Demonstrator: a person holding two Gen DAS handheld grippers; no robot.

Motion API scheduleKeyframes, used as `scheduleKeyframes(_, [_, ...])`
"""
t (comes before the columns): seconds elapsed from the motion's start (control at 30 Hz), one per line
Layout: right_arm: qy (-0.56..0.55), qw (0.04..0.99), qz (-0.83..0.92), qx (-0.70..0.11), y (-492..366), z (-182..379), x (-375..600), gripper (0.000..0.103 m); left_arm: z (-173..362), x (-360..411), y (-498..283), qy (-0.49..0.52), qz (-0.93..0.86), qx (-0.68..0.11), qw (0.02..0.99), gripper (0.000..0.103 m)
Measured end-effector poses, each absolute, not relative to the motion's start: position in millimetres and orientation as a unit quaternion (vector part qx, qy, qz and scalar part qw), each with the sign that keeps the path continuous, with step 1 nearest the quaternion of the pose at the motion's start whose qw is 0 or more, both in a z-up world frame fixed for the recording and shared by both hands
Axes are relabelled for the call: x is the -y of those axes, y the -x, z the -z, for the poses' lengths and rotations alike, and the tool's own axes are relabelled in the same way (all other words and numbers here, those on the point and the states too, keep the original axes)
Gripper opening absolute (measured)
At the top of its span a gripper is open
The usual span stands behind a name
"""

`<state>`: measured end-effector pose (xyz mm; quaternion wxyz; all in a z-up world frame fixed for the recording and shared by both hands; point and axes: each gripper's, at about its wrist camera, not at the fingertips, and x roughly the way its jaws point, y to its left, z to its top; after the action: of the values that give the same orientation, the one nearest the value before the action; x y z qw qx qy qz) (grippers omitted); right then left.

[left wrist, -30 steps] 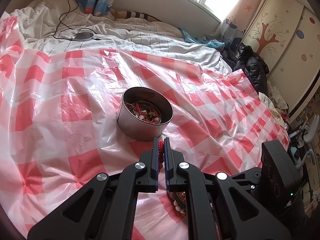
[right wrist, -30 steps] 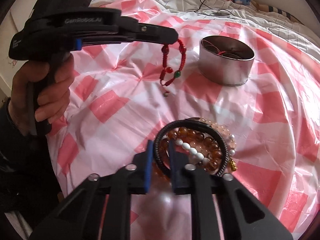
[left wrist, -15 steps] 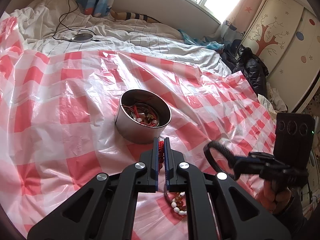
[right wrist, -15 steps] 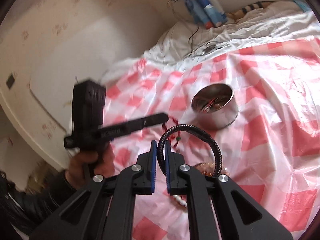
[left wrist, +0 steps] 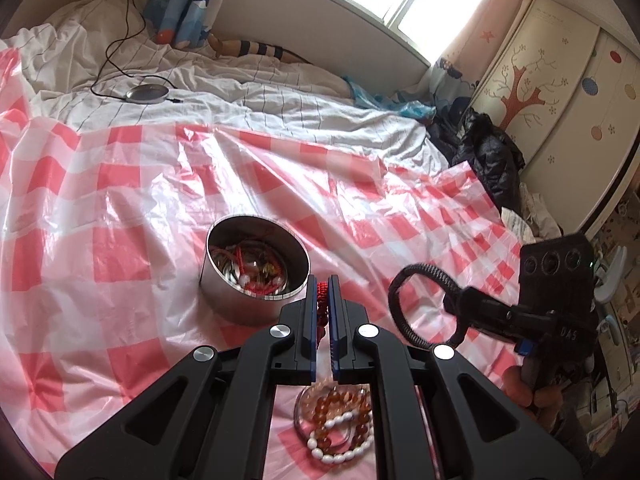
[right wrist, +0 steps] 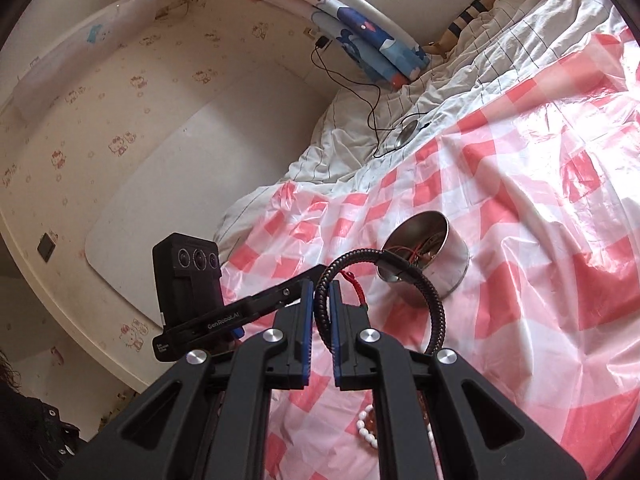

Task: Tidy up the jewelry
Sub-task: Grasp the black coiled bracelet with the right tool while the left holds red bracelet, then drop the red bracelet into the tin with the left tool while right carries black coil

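Note:
A round metal tin [left wrist: 256, 268] with several pieces of jewelry inside stands on the red-and-white checked plastic sheet [left wrist: 120, 208]; it also shows in the right wrist view [right wrist: 428, 258]. My left gripper [left wrist: 321, 300] is shut on a red cord bracelet [left wrist: 321, 308], held just right of the tin. My right gripper [right wrist: 321, 300] is shut on a black braided bracelet [right wrist: 434, 312], which also shows in the left wrist view [left wrist: 400, 312], raised above the sheet to the tin's right. Amber and white bead bracelets [left wrist: 340, 424] lie on the sheet below the grippers.
The sheet covers a bed with white striped bedding [left wrist: 280, 96]. A round charger with a black cable [left wrist: 146, 92] lies on the bedding behind. Dark clothes [left wrist: 488, 156] and a wardrobe [left wrist: 560, 80] stand at the right; a wall [right wrist: 120, 120] is on the left.
My right gripper lifted the black braided bracelet off the bead pile and carried it up toward the tin. My left gripper moved slightly closer to the tin with the red bracelet.

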<state>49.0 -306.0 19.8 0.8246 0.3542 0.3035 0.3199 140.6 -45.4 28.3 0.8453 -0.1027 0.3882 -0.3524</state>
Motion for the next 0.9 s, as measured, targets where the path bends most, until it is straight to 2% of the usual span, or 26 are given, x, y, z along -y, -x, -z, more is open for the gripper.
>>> scheduleKeyframes(0.57, [-0.396,0.802,-0.338,-0.292,-78,-12,308,0.009,-27,54,-179,0.155,0.331,-0.373,0.853,0.005])
scheduleKeyframes(0.73, [-0.401,0.798,-0.341,-0.292,-81,-10,305,0.009,5,62,-198,0.124,0.265,-0.42,0.859,0.007])
scheduleKeyframes(0.8, [-0.403,0.798,-0.342,-0.29,-80,-10,305,0.009,14,60,-201,0.127,0.247,-0.442,0.853,0.009])
scheduleKeyframes(0.9, [-0.411,0.796,-0.34,-0.285,-80,-10,307,0.009,6,58,-199,0.116,0.24,-0.435,0.86,0.028])
